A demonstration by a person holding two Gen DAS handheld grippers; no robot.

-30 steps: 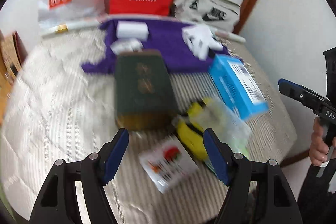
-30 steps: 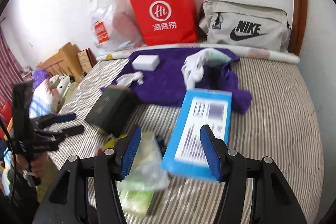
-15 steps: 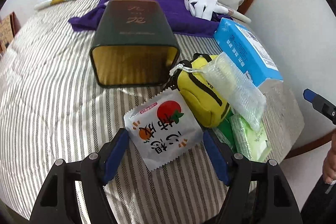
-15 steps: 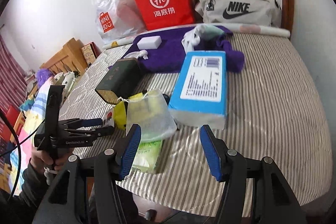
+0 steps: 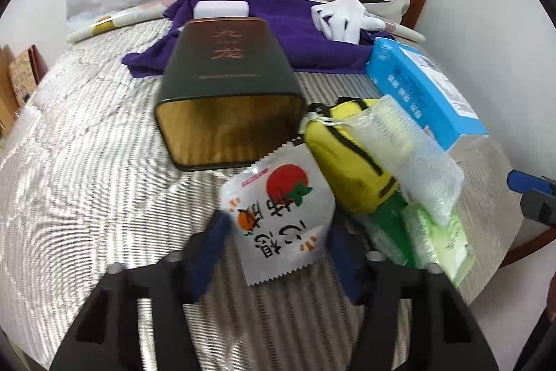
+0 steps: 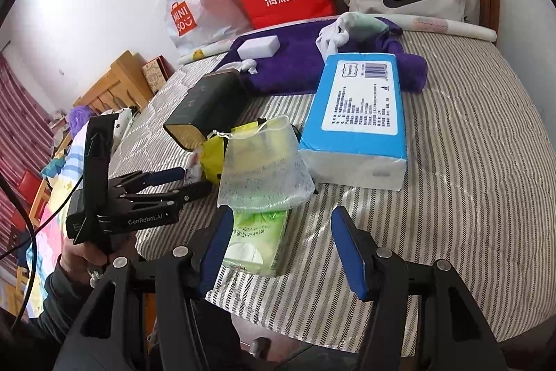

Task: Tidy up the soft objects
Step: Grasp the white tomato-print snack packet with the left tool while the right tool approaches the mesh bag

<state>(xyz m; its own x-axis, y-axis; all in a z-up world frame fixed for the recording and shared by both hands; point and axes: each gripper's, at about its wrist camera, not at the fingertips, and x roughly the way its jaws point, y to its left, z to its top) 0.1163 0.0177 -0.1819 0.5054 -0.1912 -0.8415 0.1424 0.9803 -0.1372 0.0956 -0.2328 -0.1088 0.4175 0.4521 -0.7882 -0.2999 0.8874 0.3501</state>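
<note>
Striped bed cover point(image 6: 451, 134) carried the clutter, with bags lined against the white wall behind it. Landmark: dark tin point(image 5: 222, 86), lying on its side. White snack packet point(image 5: 281, 214) lay just in front of the tin's open end; yellow pouch point(image 5: 347, 159) touched the packet's right edge, with a bubble-wrap pouch point(image 5: 410, 162) draped over it and green tissue packs point(image 5: 434, 239) beyond. Blue tissue pack point(image 6: 361, 113) sat to the right of the tin.

Risk, judged: the packet is thin and slick, so the closing pads could skate off its crimped edges or crumple it flat against the soft bed; a deep reach could also snag the yellow pouch beside it.

Left tool point(image 5: 274, 242): jaws closing, about half open, the packet between them; blur hid whether the pads had yet pressed on it. Right tool point(image 6: 281, 239): released, roughly half open, holding nothing, hovering over the bed with its left finger just beside the green tissue packs.
</note>
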